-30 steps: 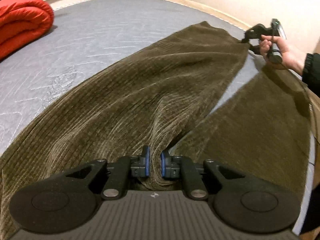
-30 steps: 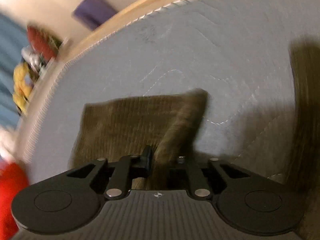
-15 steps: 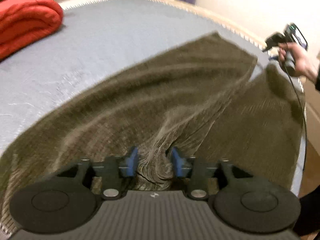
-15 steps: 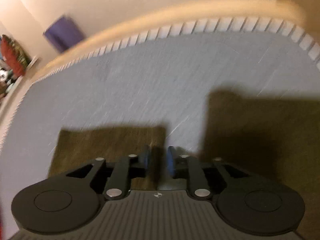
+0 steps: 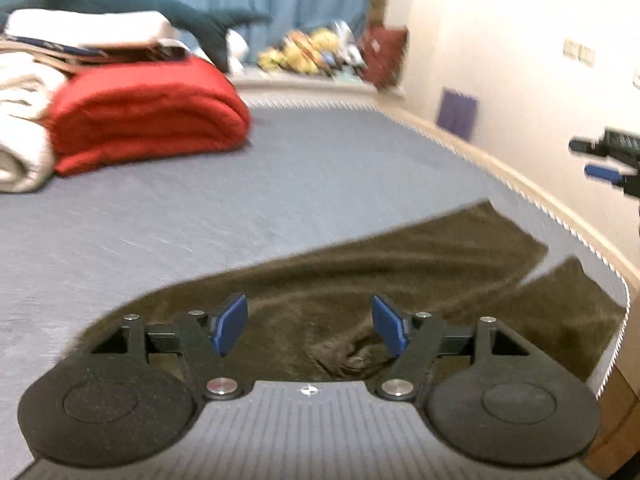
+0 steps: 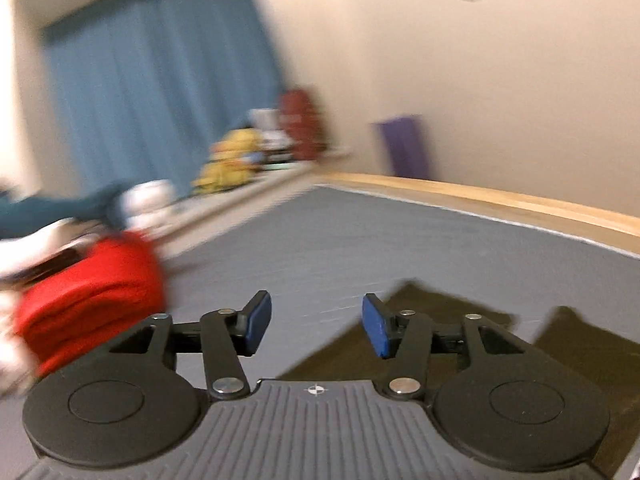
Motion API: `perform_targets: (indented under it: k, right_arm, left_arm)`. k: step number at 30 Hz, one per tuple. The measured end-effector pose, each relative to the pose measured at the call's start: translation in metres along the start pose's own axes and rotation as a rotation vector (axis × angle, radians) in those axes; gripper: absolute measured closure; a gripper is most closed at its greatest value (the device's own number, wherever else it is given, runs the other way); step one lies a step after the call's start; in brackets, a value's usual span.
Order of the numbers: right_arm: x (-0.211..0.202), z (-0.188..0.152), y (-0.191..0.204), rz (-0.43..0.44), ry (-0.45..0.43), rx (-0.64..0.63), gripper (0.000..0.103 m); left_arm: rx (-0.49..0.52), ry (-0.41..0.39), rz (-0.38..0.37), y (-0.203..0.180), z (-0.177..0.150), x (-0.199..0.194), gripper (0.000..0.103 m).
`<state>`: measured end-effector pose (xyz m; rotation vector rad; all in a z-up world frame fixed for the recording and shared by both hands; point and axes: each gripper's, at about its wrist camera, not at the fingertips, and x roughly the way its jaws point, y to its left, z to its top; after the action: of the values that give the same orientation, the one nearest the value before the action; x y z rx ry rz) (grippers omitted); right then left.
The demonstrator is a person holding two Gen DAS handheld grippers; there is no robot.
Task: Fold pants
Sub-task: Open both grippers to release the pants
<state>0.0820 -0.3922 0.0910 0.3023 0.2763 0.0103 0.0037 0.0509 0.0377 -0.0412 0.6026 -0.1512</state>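
Observation:
Brown corduroy pants (image 5: 400,276) lie spread flat on the grey mattress (image 5: 240,200), legs stretching toward the far right edge. My left gripper (image 5: 310,326) is open and empty, raised above the bunched crotch area of the pants. My right gripper (image 6: 317,326) is open and empty, lifted above the leg ends of the pants (image 6: 432,312). The right gripper also shows in the left wrist view (image 5: 608,160) at the far right edge, up off the fabric.
A folded red blanket (image 5: 148,112) and white bedding (image 5: 20,128) lie at the far left of the mattress. A dark blue shark plush (image 5: 160,4) rests behind them. The wooden bed frame (image 6: 500,200) runs along the wall. Blue curtains (image 6: 160,92) hang behind.
Both grippers have let go of the pants, opened wide and lifted away. The pants now lie flat on the mattress, and both cameras have tilted up toward the room.

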Motion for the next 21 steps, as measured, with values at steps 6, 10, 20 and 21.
perform_targets:
  k: [6,10,20,21]
  right_arm:
    - [-0.027,-0.054,0.104,0.264,0.126,-0.189,0.042]
    - [-0.058,-0.127,0.169,0.455,0.259,-0.345,0.042]
    - [-0.134,-0.263,0.257,0.763,0.441,-0.709,0.046]
    - [-0.136,-0.271,0.262,0.780,0.458,-0.726,0.046]
  left_arm:
    - [-0.018,-0.047,0.133,0.044,-0.015,-0.024,0.027]
    - [-0.072,0.066,0.154,0.091,-0.030,-0.008,0.057]
    - [-0.206,0.151,0.150,0.177,-0.049,0.020,0.077]
    - [-0.239,0.168,0.155,0.188,-0.053,0.025,0.072]
